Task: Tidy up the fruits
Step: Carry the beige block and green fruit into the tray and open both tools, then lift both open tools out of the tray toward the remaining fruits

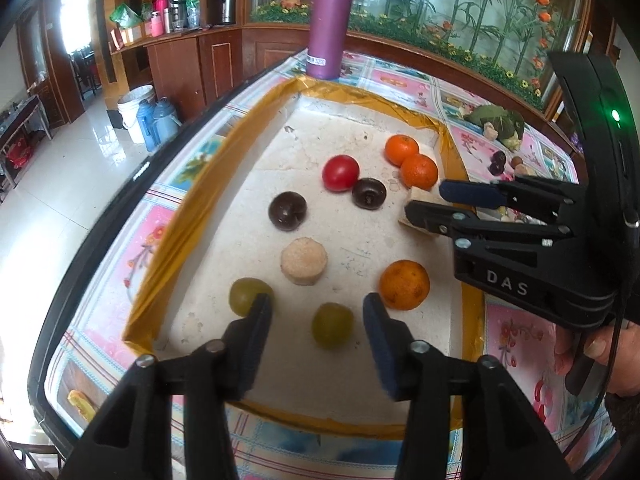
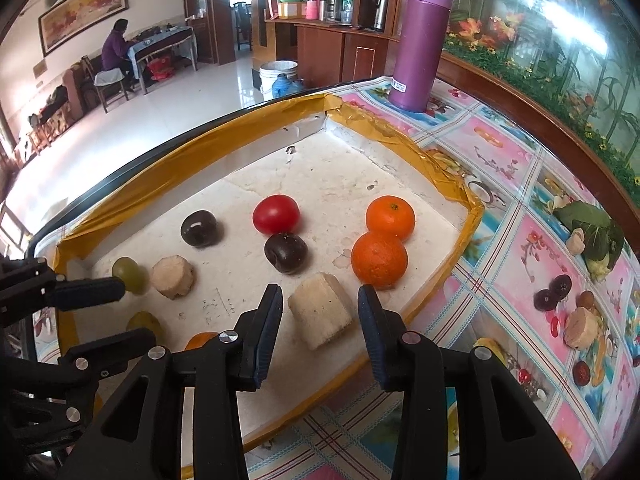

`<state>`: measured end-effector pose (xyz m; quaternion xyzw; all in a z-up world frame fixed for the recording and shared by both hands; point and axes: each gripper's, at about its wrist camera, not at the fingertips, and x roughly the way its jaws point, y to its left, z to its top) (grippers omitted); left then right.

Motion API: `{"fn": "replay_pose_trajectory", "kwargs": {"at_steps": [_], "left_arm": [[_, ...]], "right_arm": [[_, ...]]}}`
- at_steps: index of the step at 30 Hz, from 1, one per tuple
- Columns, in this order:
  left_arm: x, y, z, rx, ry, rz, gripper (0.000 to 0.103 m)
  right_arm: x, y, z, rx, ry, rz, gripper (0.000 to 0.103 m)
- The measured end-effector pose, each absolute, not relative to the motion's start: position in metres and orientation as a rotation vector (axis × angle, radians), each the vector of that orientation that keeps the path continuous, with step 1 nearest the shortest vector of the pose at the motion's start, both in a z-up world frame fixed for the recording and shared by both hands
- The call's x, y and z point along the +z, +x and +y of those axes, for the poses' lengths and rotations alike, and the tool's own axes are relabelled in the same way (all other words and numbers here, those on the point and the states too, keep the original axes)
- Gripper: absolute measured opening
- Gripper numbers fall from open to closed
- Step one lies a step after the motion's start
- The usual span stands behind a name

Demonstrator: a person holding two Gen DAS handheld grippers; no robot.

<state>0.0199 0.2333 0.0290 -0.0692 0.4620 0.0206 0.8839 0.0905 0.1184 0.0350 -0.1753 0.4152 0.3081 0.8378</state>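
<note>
A shallow white foam tray point(image 1: 304, 80) with a gold-taped rim fills the middle of both views and lies on a tabletop point(image 1: 404, 80) covered in a pink and blue patterned cloth. All the fruit lies loose on the tray's white floor.

In the left wrist view, two green grapes sit low in the frame: one grape point(image 1: 332, 325) between the fingers of the left gripper point(image 1: 318, 308), the other grape point(image 1: 246, 294) partly behind its left finger. The jaws stand moderately apart and the pads do not touch the fruit between them. Just above is a pale round banana slice point(image 1: 304, 261), and to the right a dull orange mandarin point(image 1: 404, 284) with dark specks. Higher up lie two glossy dark plums point(image 1: 287, 210), point(image 1: 369, 193), a shiny red tomato point(image 1: 340, 173) touching the second plum, and two bright mandarins point(image 1: 401, 149), point(image 1: 418, 171) pressed together near the tray's right wall.

In the right wrist view, a longer pale banana chunk point(image 2: 320, 310) lies at centre bottom between the fingers of the right gripper point(image 2: 318, 304); the jaws are narrowly apart with a gap visible on each side of the chunk, so it is not clamped.

A tall purple flask point(image 1: 330, 20) stands on the cloth beyond the tray's far corner, at the top of the frame.
</note>
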Motion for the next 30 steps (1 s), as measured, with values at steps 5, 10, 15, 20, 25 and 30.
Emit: {"fn": "replay_pose_trajectory", "kwargs": {"at_steps": [5,10,15,20,25,30], "left_arm": [[0.033,0.016,0.239,0.056,-0.149,0.957,0.052],[0.036,0.010,0.241,0.071,-0.149,0.952,0.055],[0.041,0.005,0.236,0.079,-0.138,0.941,0.062],[0.048,0.003,0.225,0.070,-0.133,0.931,0.063],[0.056,0.003,0.204,0.039,-0.117,0.916,0.071],[0.062,0.008,0.172,-0.014,-0.082,0.909,0.075]], "right_arm": [[0.042,0.082,0.111,0.646,-0.349,0.874,0.038],[0.049,0.074,0.103,0.643,-0.334,0.869,0.038],[0.054,0.062,0.089,0.636,-0.314,0.869,0.040],[0.053,0.050,0.068,0.615,-0.290,0.885,0.041],[0.048,0.041,0.038,0.573,-0.252,0.916,0.043],[0.042,0.031,0.000,0.509,-0.212,0.927,0.052]]}}
